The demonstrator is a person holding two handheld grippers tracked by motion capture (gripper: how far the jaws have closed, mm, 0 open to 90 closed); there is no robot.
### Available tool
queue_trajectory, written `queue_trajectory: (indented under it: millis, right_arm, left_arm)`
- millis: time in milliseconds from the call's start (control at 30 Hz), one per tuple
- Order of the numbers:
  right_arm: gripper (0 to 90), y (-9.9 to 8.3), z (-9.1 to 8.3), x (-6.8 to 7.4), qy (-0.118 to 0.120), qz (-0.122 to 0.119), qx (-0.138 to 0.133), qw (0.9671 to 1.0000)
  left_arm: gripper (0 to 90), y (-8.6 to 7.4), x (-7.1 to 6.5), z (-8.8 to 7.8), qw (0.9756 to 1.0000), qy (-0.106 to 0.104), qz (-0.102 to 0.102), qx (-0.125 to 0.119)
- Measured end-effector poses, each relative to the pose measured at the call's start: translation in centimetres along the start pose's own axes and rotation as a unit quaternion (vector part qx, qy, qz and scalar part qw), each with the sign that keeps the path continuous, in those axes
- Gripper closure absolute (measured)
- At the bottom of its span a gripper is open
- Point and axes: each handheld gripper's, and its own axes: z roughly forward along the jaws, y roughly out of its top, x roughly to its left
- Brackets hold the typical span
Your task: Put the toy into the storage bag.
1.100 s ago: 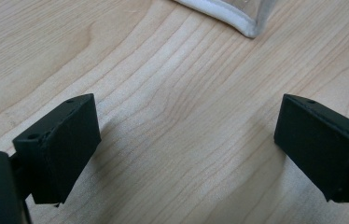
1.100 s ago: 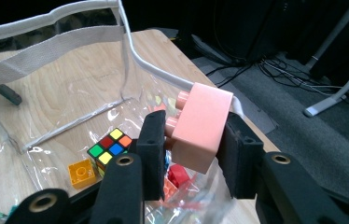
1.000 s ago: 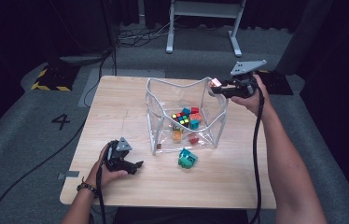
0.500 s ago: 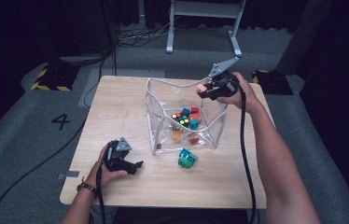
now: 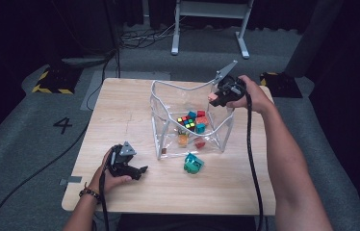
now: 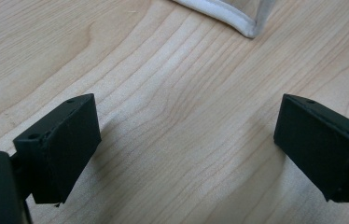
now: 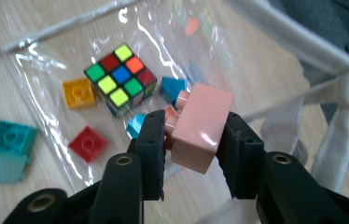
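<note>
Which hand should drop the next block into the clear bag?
Right. Its tongs already grip a pink block above the bag. The left tongs are open with nothing between them, low over the table, away from the bag.

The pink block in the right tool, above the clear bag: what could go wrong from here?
1. The right tool grips the pink block tilted, so it may slip or twist out early.
2. It hangs close to the clear bag rim; a release here might land it on the white edge or outside.
3. The bag is soft, and the left tool rests open on the table, apart from it. A bump could fold or shift the bag.
</note>
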Motion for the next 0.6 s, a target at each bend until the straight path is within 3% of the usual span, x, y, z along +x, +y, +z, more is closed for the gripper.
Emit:
queue_trajectory:
  millis: [67, 300, 433, 600]
  right_arm:
    - [64.1, -0.3, -0.1, -0.1, 0.001, -0.001, 0.022, 0.9998]
    - [63.8, -1.1, -0.6, -0.6, 0.005, -0.008, 0.054, 0.9985]
    - [60.5, -1.4, -1.0, -0.5, 0.001, -0.008, 0.05, 0.9987]
    - [55.4, -2.0, -1.8, -0.4, -0.001, 0.002, 0.007, 1.0]
  left_arm:
    - [7.3, 0.0, 0.0, 0.0, 1.0, 0.0, 0.0, 0.0]
    - [7.3, 0.0, 0.0, 0.0, 1.0, 0.0, 0.0, 0.0]
    - [7.3, 0.0, 0.0, 0.0, 1.0, 0.0, 0.0, 0.0]
    - [7.3, 0.0, 0.0, 0.0, 1.0, 0.0, -0.001, -0.001]
